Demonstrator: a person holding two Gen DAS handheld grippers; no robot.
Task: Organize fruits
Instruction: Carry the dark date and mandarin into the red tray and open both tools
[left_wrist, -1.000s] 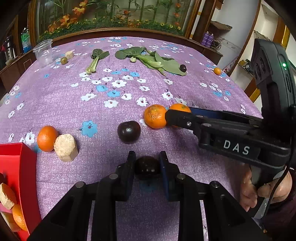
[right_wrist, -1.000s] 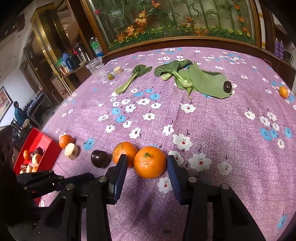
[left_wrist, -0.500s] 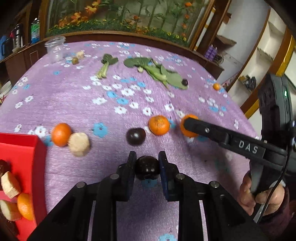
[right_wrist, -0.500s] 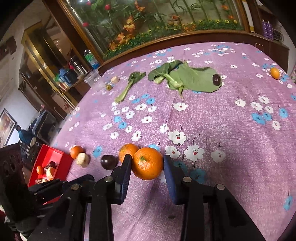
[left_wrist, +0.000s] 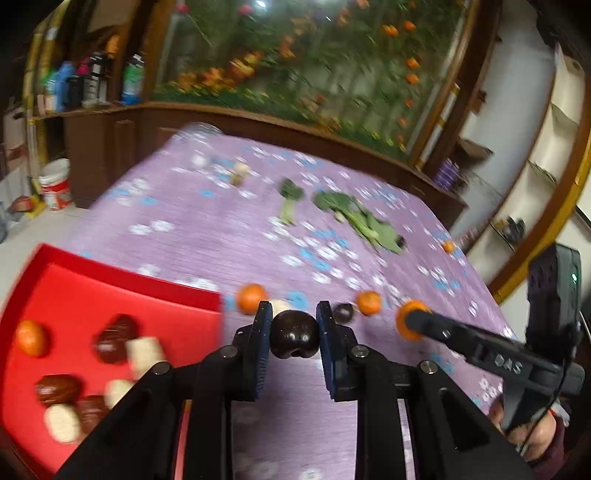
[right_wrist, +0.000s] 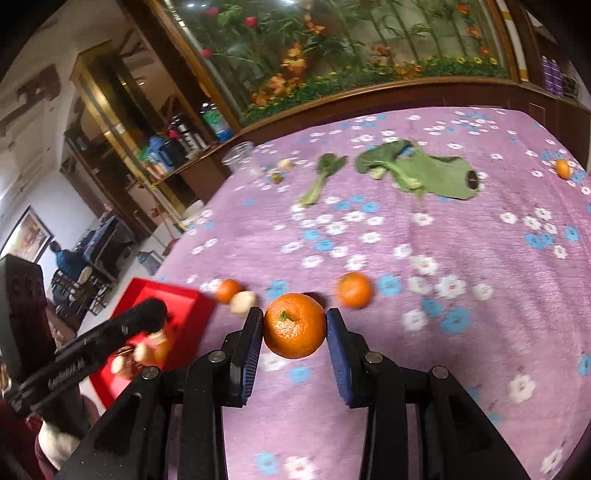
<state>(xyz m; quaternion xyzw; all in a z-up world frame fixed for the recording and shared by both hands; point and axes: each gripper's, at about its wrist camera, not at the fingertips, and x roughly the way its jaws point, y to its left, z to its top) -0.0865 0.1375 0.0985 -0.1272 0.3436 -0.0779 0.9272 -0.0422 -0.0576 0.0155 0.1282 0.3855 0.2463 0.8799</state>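
Note:
A dark round plum (left_wrist: 294, 338) hangs above the purple cloth, my left gripper (left_wrist: 294, 334) shut on it, just right of the red tray (left_wrist: 129, 280). The tray holds several oranges, dark fruits and beige pieces. My right gripper (right_wrist: 294, 326) is shut on a large orange (right_wrist: 294, 325), both pads pressing its sides, lifted off the cloth. On the cloth beyond lie an orange (right_wrist: 354, 290), a second orange (right_wrist: 228, 290), a beige piece (right_wrist: 243, 302) and a dark plum (left_wrist: 343, 312). In the right wrist view the red tray (right_wrist: 177, 306) sits at lower left.
Leafy greens (right_wrist: 417, 170) lie at the far side with a dark fruit (right_wrist: 471, 180) on a leaf. A clear plastic cup (right_wrist: 242, 158) stands at the far left corner, a small orange (right_wrist: 562, 168) near the right edge. The tray sits at the table's left edge.
Both grippers have risen with their fruit. The left one swung left toward the red tray with the plum. The right jaws closed onto the large orange and lifted it.

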